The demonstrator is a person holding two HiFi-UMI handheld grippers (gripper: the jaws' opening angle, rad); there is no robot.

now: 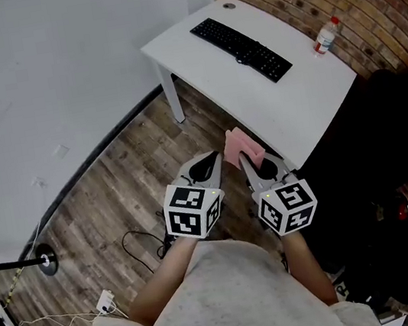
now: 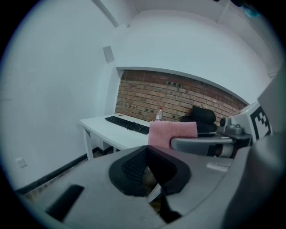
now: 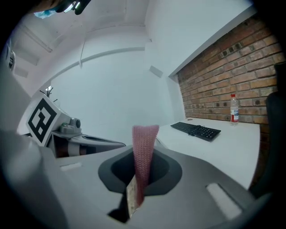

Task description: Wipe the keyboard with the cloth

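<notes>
A black keyboard lies on a white table, well ahead of both grippers. My right gripper is shut on a folded pink cloth, which stands up from its jaws near the table's front corner. In the right gripper view the cloth rises between the jaws, with the keyboard far off. My left gripper hangs beside the right one over the wooden floor, shut with nothing in it. In the left gripper view the cloth and the keyboard both show.
A plastic bottle stands on the table by the brick wall. A black chair sits to the right of the table. Cables and a power strip lie on the floor at my left.
</notes>
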